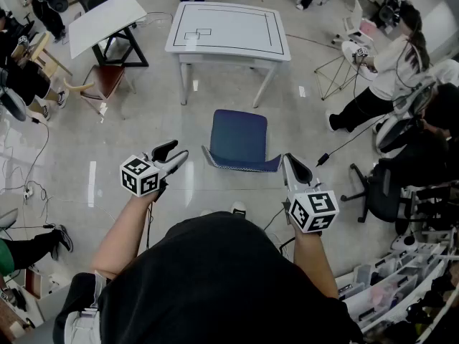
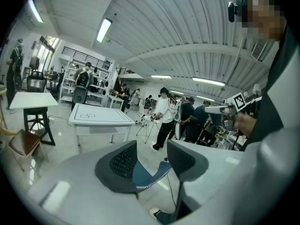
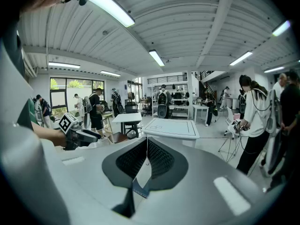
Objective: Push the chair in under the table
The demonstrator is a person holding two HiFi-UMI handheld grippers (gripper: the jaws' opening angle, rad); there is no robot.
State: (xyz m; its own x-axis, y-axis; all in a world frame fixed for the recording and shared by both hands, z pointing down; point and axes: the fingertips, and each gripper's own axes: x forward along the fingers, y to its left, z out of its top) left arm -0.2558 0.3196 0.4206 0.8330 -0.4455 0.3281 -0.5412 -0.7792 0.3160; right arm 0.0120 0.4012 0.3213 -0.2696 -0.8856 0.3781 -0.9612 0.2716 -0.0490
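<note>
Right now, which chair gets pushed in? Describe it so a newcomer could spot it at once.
Find the white table with black outlines in the middle of the room. On the floor on its near side stands the blue chair. It alone is blue: the wooden chair to the left is brown, the office chair to the right black.

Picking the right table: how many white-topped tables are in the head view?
2: a lined table just beyond the blue chair, and a second table on a black frame at upper left. Others may be hidden.
</note>
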